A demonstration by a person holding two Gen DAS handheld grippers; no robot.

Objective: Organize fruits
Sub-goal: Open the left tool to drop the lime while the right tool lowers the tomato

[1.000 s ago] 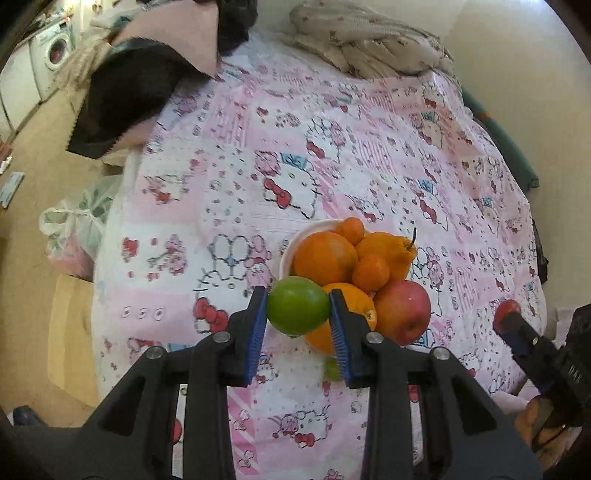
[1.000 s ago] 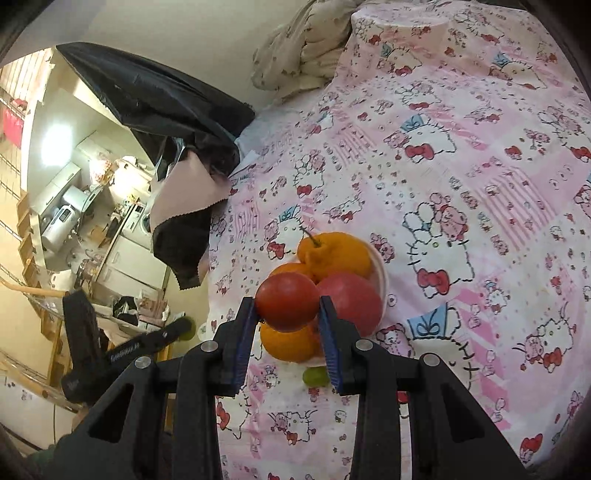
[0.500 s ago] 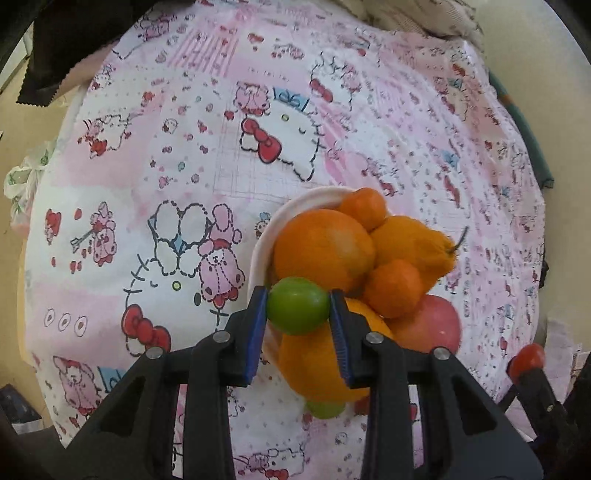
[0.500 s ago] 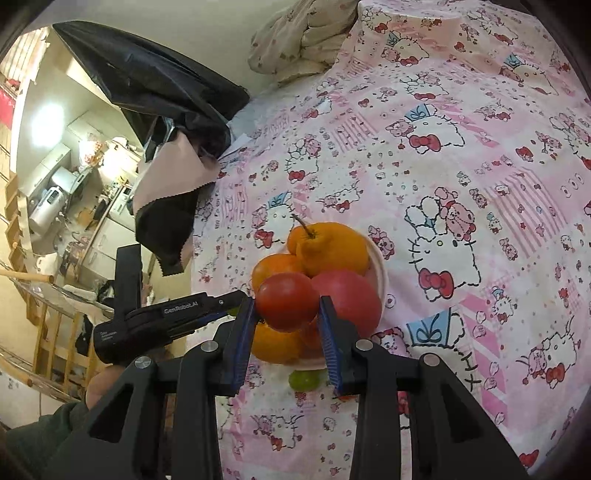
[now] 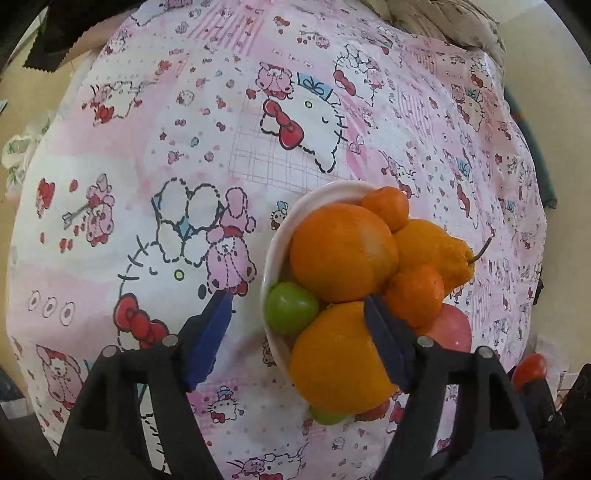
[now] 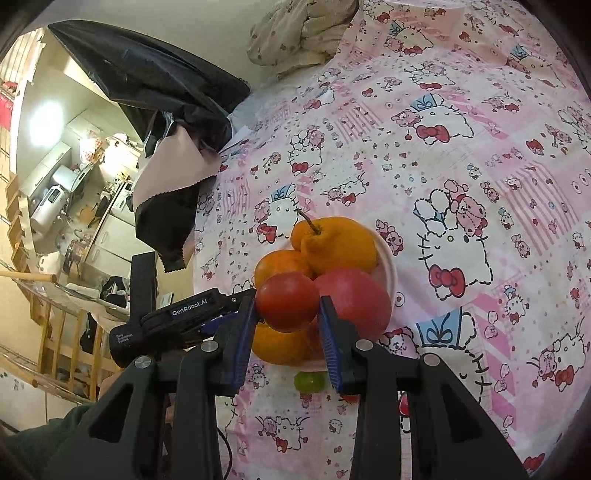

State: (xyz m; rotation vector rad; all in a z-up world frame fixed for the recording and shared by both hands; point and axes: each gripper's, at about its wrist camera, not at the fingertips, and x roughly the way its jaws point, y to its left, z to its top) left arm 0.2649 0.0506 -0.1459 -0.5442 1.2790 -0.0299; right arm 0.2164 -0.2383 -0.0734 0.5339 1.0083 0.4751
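Note:
A white bowl on the pink Hello Kitty cloth holds several oranges, a stemmed orange citrus and a red apple. A green fruit now lies inside the bowl's left rim. My left gripper is open above the bowl, its jaws wide apart on either side of the green fruit. My right gripper is shut on a red tomato, held just in front of the bowl. Another small green fruit lies on the cloth near the bowl.
A bundled beige blanket lies at the table's far end. Black and pink cloths hang over the left edge. The left gripper's body shows in the right wrist view. A small red fruit lies on the cloth under the right gripper.
My left gripper moved down over the bowl, opened and let the green fruit go into the bowl. My right gripper still holds the tomato and moved slightly closer.

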